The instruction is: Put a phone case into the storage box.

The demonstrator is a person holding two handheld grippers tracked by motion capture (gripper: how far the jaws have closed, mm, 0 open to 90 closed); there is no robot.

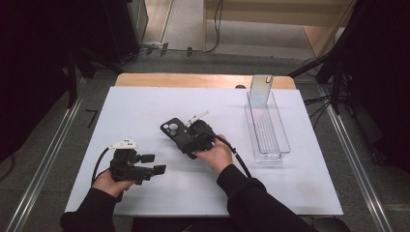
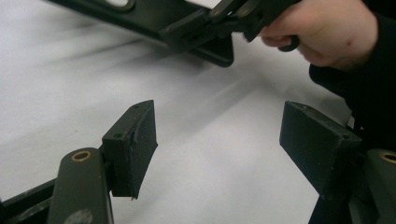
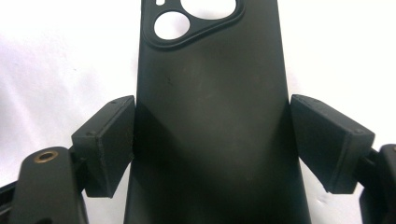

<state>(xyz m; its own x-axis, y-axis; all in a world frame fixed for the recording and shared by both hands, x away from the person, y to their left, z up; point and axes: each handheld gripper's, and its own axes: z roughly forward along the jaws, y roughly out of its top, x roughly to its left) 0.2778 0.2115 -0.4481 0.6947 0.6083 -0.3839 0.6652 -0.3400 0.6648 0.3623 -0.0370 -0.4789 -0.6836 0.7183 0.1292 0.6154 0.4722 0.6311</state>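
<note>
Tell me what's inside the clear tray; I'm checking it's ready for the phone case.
A phone stands upright at the far end of the clear tray. The rest of its ribbed floor looks bare. What is behind the phone is hidden.

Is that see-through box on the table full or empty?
Empty. Through the clear box you see just its own ridged bottom. A shiny card stands upright at its far end.

table [image 1: 145, 104] – white sheet cover | clear tray [image 1: 285, 145] – right side
</note>
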